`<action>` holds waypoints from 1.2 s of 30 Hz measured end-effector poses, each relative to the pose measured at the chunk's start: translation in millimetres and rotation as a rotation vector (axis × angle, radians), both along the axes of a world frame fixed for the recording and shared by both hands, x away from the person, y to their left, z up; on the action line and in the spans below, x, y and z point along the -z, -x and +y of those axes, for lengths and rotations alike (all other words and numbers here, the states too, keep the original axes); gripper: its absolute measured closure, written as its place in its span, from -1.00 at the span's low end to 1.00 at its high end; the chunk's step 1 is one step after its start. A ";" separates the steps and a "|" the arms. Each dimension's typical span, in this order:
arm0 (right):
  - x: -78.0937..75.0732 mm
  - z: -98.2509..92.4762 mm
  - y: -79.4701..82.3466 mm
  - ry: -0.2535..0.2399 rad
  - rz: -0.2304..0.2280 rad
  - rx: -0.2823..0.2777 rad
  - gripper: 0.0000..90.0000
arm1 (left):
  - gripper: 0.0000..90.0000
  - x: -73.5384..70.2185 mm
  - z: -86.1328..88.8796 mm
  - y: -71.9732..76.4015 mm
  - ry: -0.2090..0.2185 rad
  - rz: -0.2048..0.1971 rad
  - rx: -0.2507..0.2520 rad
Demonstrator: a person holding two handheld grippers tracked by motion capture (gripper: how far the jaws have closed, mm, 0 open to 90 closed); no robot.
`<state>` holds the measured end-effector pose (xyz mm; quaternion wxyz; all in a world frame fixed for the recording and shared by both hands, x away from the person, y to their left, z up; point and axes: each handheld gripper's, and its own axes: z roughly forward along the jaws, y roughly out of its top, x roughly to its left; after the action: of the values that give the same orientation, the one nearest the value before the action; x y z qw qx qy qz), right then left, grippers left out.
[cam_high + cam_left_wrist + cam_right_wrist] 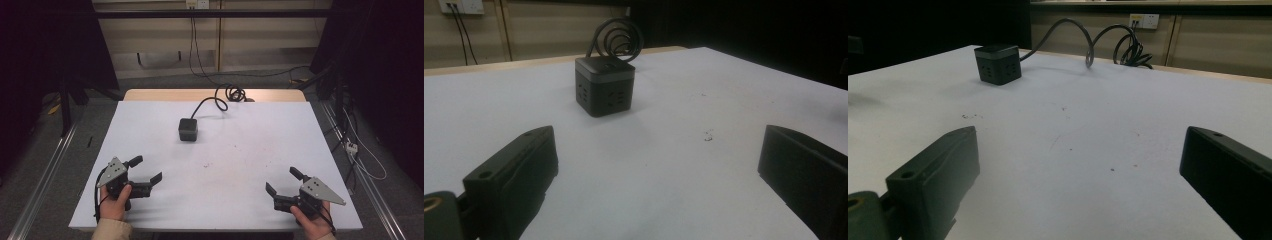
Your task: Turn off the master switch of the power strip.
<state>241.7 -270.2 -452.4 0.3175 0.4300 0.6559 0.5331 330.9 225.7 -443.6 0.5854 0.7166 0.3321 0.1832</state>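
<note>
A dark cube-shaped power socket (188, 129) stands on the white table (250, 150) a little behind its centre, its black cable (220, 100) curling off toward the back edge. My left gripper (148, 169) rests near the front left corner, held by a hand, its jaws wide apart with nothing between them. At the front right my right gripper (283, 181) is open too, and empty. From the left gripper view the cube (604, 91) lies ahead, past the jaws. In the right gripper view the cube (997, 63) sits far off at the upper left.
The cable coils (235, 93) lie at the table's back edge on a bare wooden strip (150, 94). Dark curtains and metal rails flank the table, and loose cables (357, 150) lie on the floor to the right. A wall outlet (1144, 20) is behind.
</note>
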 end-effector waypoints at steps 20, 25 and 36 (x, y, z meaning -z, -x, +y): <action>-2.4 -3.1 -0.9 0.001 -0.013 0.009 -0.93 | -0.95 -6.0 -10.9 -23.6 0.057 -0.005 -0.040; -3.6 -2.7 0.6 0.000 -0.024 0.008 -0.93 | -0.94 -9.6 -18.5 -32.2 0.067 -0.004 -0.042; -3.5 -3.8 -0.9 0.000 -0.022 0.007 -0.92 | -0.92 -12.3 -38.4 -48.3 0.035 -0.011 -0.025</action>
<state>242.6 -274.0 -448.9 0.3265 0.4264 0.6507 0.5369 379.1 187.2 -431.2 0.5972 0.7010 0.3410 0.1887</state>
